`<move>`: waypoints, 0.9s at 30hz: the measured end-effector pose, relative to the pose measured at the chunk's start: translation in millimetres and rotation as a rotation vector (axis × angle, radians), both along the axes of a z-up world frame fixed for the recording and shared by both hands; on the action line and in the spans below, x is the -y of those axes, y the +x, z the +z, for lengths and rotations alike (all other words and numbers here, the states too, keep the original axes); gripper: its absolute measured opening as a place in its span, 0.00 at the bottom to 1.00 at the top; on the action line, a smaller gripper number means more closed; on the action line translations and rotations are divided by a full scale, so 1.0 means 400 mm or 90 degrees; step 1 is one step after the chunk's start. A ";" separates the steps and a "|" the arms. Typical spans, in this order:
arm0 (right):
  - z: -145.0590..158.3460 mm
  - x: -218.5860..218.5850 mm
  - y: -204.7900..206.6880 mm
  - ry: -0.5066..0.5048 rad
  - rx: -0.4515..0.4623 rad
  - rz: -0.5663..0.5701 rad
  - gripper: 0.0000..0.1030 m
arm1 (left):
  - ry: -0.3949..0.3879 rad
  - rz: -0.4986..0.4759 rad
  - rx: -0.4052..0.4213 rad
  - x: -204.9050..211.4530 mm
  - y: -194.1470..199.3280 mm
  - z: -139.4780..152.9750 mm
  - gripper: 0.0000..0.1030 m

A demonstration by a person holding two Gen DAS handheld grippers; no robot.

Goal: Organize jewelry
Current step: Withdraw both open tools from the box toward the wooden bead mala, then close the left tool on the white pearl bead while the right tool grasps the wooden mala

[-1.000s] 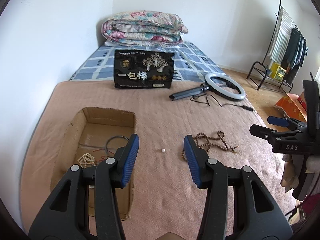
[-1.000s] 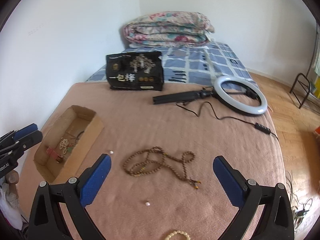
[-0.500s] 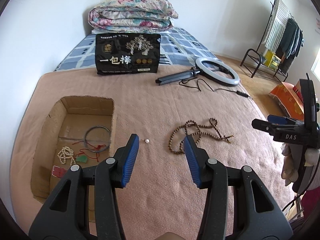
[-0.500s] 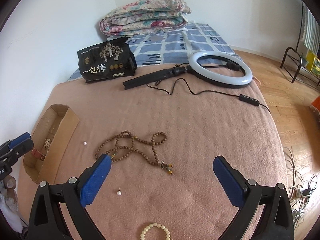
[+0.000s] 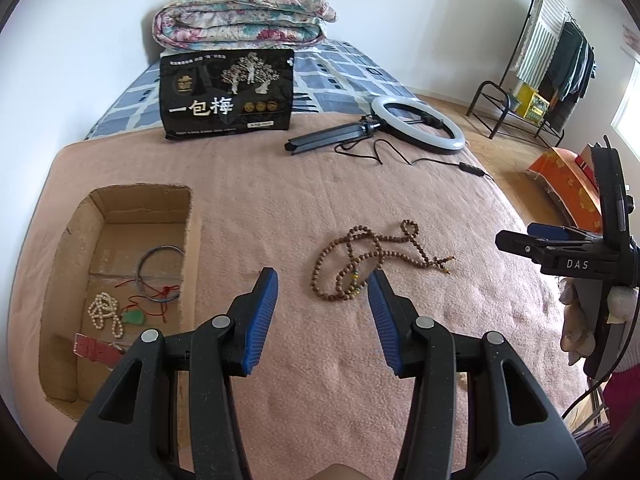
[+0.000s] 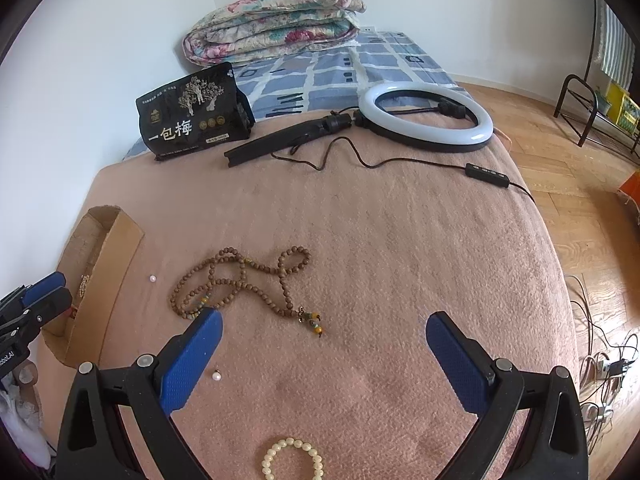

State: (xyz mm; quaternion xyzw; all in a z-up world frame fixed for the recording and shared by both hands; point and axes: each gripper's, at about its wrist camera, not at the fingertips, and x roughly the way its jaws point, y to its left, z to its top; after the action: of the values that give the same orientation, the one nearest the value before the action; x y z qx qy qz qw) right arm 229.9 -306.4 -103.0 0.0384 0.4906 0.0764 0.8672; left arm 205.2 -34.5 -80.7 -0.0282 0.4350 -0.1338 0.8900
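A pinkish-brown blanket (image 5: 320,184) covers a bed. At far left sits an open cardboard box (image 5: 192,248) holding a thin metal bangle (image 5: 160,276), a string of small white pearls (image 5: 105,314), a green pendant on red cord (image 5: 135,317) and a red strap (image 5: 94,350). Just right of the box, the left gripper (image 5: 323,312) hangs above bare blanket, its blue-padded jaws parted with nothing between them. Past its right finger lies a long strand of brown wooden beads (image 6: 240,280), tangled into several loops (a few yellow and green beads sit among the brown), ending in a small tassel with orange beads. A loose pearl (image 6: 152,279) rests between box and strand; another pearl (image 6: 217,376) lies nearer the camera. The right gripper (image 6: 324,350) hovers over the blanket with jaws spread wide and empty. Below it, a cream bead bracelet (image 6: 292,460) forms a ring. Further back lie a black snack bag (image 5: 228,94) and a ring light (image 6: 426,118).
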 end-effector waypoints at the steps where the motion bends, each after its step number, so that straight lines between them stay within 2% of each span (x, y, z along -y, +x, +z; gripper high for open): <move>1: -0.002 0.002 -0.001 0.000 -0.002 0.000 1.00 | 0.000 -0.002 -0.001 0.002 0.001 -0.001 0.47; 3: -0.008 0.004 -0.003 -0.004 -0.005 0.002 1.00 | 0.000 -0.006 -0.004 0.008 0.002 -0.005 0.48; 6: -0.018 0.007 -0.006 -0.008 -0.012 0.004 1.00 | -0.004 -0.013 -0.009 0.017 0.007 -0.013 0.57; 19: -0.031 0.028 -0.011 -0.008 -0.021 -0.001 1.00 | 0.001 -0.046 -0.033 0.063 0.028 -0.052 0.57; 27: -0.044 0.003 -0.011 -0.002 -0.029 0.018 1.00 | -0.001 -0.019 -0.044 0.038 0.050 -0.071 0.57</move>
State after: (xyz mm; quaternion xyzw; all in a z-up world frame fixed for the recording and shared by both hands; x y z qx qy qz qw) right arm 225.4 -307.5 -120.4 0.0317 0.5106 0.0872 0.8548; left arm 225.2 -49.8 -109.0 -0.0267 0.4656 -0.1462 0.8724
